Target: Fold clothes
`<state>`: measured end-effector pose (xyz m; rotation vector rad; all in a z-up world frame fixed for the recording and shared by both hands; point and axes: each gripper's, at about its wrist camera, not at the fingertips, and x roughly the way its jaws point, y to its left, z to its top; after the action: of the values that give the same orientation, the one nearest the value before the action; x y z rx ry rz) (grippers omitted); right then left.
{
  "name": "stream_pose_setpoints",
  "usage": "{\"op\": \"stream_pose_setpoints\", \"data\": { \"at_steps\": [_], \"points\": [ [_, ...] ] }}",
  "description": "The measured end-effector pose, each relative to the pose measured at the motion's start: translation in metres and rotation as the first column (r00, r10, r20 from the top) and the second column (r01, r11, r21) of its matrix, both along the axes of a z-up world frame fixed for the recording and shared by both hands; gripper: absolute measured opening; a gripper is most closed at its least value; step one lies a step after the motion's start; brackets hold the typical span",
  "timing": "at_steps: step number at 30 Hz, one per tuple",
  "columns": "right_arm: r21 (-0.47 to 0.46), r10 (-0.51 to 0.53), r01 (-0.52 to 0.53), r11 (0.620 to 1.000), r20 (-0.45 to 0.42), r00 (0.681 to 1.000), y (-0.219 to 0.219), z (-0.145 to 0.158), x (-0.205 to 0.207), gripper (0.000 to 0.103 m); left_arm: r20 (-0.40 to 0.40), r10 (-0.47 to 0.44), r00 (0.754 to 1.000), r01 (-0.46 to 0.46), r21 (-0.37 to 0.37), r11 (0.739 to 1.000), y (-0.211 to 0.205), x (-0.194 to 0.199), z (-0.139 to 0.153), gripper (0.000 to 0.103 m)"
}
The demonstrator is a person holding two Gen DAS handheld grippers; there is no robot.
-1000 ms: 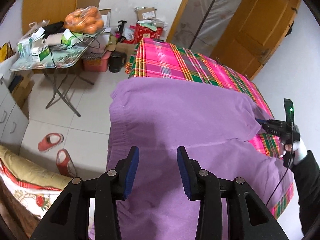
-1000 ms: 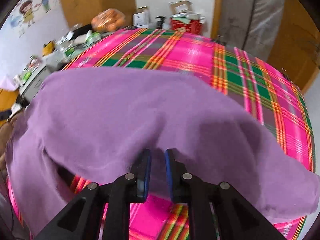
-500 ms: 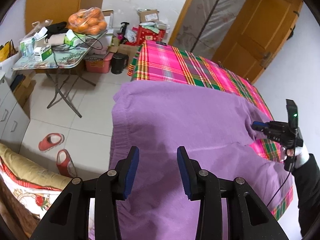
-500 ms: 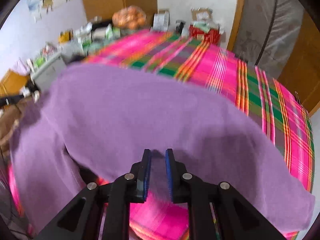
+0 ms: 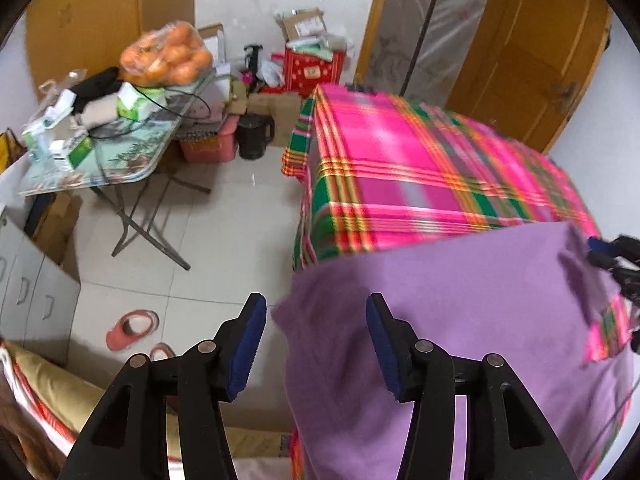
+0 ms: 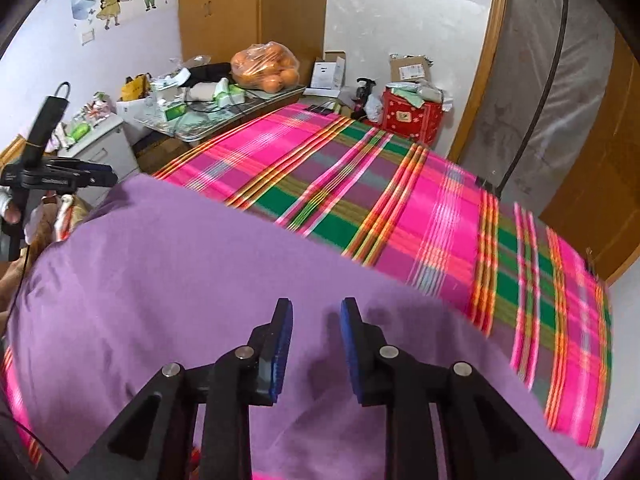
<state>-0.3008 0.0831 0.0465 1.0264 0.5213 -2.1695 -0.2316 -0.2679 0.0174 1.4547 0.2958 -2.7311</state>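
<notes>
The bench under its pink, green and orange plaid cloth (image 6: 420, 216) fills the right wrist view from 10 to 3 o'clock, and much more of that cloth lies bare than a second ago. Then the large purple fleece garment (image 6: 168, 280) reached well up toward 12 o'clock. Now its far edge runs only across the middle of the view, and it lies doubled at the near end of the bench, from 9 round to 5 o'clock. In the left wrist view the same garment (image 5: 460, 320) sits at 3 to 6 o'clock, its left side drooping over the bench edge toward the tiled floor (image 5: 208, 248).

I judge that a fold has just been laid toward the near edge and is being let go. The left hand-held gripper (image 5: 316, 344) is opening; its blue pads stand well apart, with only the garment's drooping corner showing in the gap and neither pad pressing on it. The right hand-held gripper (image 6: 316, 348) is opening too: a second ago its pads were nearly together at the cloth, now they stand apart above the purple surface, nothing pinched between them.

For the task, one fold looks done. The overhanging left side probably wants gathering onto the bench before the next fold.
</notes>
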Motion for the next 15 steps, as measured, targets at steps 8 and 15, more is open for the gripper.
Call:
{"op": "stream_pose_setpoints", "data": {
  "at_steps": [8,15],
  "points": [
    [0.026,-0.083,0.081,0.996,0.054,0.995,-0.021,-0.031,-0.063,0.027,0.000,-0.095,0.996,0.095,-0.003,0.996,0.005,-0.025,-0.020,0.054],
    [0.049,0.032,-0.034,0.998,0.050,0.998,-0.022,-0.051,-0.050,0.029,-0.032,-0.127,0.991,0.127,0.005,0.992,0.009,-0.019,-0.023,0.054]
  ]
}}
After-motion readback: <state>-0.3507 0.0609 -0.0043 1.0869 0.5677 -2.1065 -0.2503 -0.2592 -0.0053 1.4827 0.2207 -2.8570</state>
